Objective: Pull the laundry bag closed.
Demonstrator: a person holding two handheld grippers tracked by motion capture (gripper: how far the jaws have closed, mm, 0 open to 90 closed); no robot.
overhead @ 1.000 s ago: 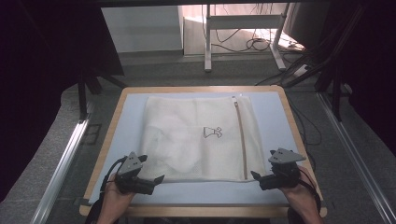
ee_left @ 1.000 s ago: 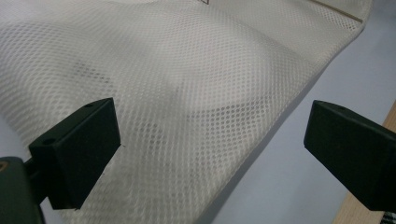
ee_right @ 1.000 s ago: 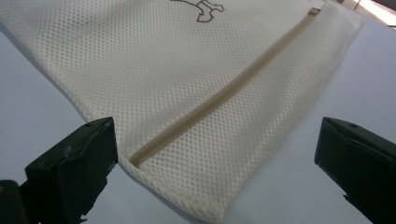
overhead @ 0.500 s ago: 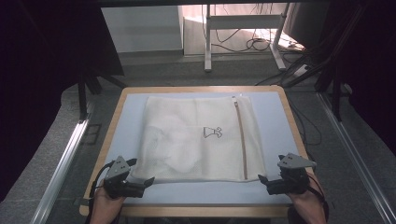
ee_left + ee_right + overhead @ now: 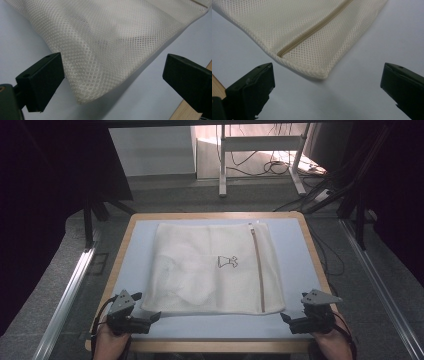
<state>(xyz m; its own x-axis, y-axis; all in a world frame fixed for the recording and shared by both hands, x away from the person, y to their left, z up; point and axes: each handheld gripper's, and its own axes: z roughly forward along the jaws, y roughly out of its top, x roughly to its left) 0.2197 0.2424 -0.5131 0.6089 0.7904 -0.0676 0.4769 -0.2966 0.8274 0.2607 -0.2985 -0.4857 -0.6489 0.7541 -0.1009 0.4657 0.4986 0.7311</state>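
A cream mesh laundry bag lies flat on the pale blue table top, with a tan zip down its right side and a small black print in the middle. My left gripper sits open at the bag's near left corner, which lies between its jaws in the left gripper view. Off the near right corner my right gripper stands open, a little short of the mesh. The zip ends near that corner.
The table has a wooden rim running just in front of both hands. Beyond the table stand a white frame leg and loose cables on the floor. Metal rails run along both sides.
Both grippers have drawn back toward the table's near edge and outward, the left one to the left, the right one slightly right. The bag lies as before.
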